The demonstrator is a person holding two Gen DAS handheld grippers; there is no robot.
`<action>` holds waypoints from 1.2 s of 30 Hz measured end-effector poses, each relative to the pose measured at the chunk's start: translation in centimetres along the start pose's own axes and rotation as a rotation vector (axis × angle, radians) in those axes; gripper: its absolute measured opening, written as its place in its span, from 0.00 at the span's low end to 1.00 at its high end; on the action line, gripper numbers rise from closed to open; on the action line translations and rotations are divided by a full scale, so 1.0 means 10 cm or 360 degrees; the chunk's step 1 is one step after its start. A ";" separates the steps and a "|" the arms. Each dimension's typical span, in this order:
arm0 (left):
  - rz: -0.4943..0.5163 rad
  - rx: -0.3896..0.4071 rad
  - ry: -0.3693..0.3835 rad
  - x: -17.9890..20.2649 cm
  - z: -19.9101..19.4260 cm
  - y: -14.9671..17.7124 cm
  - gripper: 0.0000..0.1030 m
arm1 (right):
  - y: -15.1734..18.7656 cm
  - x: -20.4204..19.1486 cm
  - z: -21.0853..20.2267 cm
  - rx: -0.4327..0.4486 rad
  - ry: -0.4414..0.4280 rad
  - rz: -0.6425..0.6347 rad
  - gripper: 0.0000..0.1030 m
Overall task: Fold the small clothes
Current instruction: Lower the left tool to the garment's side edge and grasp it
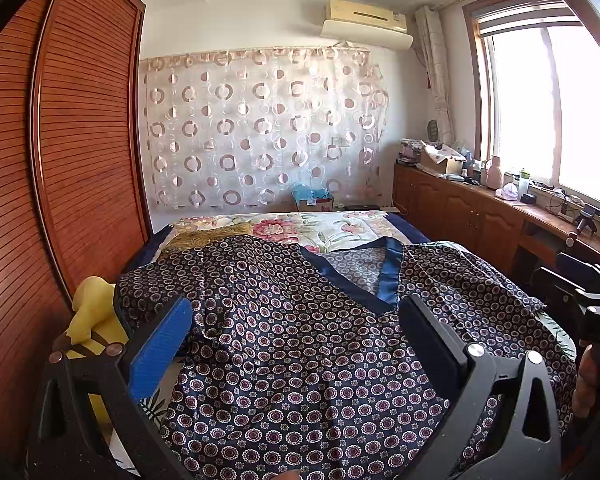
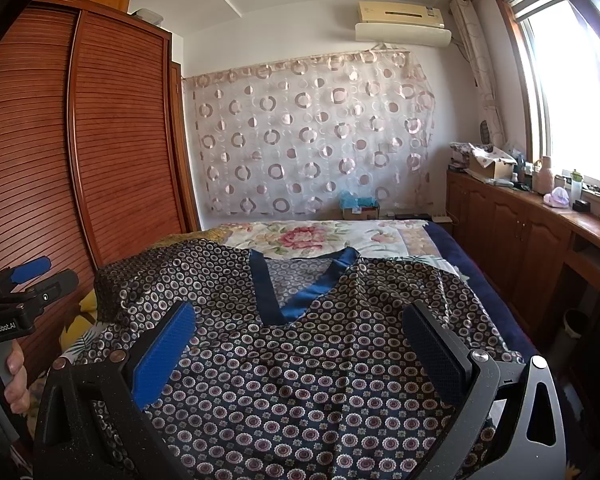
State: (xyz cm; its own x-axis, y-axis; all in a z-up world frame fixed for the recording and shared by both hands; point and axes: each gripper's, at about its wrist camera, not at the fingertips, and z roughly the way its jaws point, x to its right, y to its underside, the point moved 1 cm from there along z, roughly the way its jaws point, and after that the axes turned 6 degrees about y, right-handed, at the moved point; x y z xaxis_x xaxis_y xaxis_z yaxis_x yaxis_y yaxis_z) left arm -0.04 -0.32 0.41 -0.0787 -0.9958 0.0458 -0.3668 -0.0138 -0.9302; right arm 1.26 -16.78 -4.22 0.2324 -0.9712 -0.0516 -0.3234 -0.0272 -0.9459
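Observation:
A dark navy top [image 1: 300,336] with a circle pattern and a blue V-neck band [image 1: 388,276] lies spread on the bed, neck pointing away; it also shows in the right wrist view [image 2: 308,368]. My left gripper [image 1: 296,320] is open and empty, hovering above the top's left half. My right gripper [image 2: 300,328] is open and empty above the top, just below the V-neck [image 2: 296,304]. The left gripper also shows in the right wrist view [image 2: 24,280], held in a hand at the far left.
The bed has a floral sheet [image 1: 300,228] beyond the top. A yellow cloth [image 1: 92,320] lies at the bed's left edge by the slatted wardrobe [image 1: 80,160]. A wooden counter [image 2: 540,220] with clutter runs along the right under the window.

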 end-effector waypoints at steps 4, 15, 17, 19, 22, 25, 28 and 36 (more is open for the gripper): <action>0.0001 -0.0001 -0.0001 0.00 0.00 0.00 1.00 | 0.01 0.00 0.02 -0.0004 -0.0008 0.0002 1.00; -0.0054 -0.0061 -0.0069 -0.26 0.16 0.07 1.00 | 0.03 -0.09 0.22 -0.0050 -0.0022 -0.0034 1.00; -0.0063 -0.0072 -0.0087 -0.35 0.20 0.11 1.00 | 0.03 -0.11 0.26 -0.0050 -0.0021 -0.0040 1.00; -0.0067 -0.0095 -0.0111 -0.46 0.24 0.13 1.00 | 0.03 -0.12 0.29 -0.0054 -0.0016 -0.0047 1.00; -0.0065 -0.0133 -0.0117 -0.58 0.29 0.18 1.00 | 0.05 -0.15 0.30 -0.0055 -0.0014 -0.0058 1.00; -0.0069 -0.0169 -0.0111 -0.68 0.34 0.22 1.00 | 0.05 -0.15 0.31 -0.0063 -0.0019 -0.0065 1.00; -0.0075 -0.0194 -0.0107 -0.79 0.37 0.26 1.00 | 0.03 -0.16 0.34 -0.0074 -0.0028 -0.0074 1.00; -0.0056 -0.0277 -0.0102 -1.14 0.45 0.36 1.00 | 0.07 -0.14 0.48 -0.0170 -0.0134 -0.0090 1.00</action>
State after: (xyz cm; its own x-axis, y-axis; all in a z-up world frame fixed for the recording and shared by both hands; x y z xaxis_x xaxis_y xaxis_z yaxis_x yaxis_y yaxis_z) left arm 3.74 10.61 -5.08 -0.0059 -0.9988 0.0487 -0.5236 -0.0384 -0.8511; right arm 5.11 -14.31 -6.38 0.3280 -0.9442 -0.0299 -0.4023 -0.1109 -0.9088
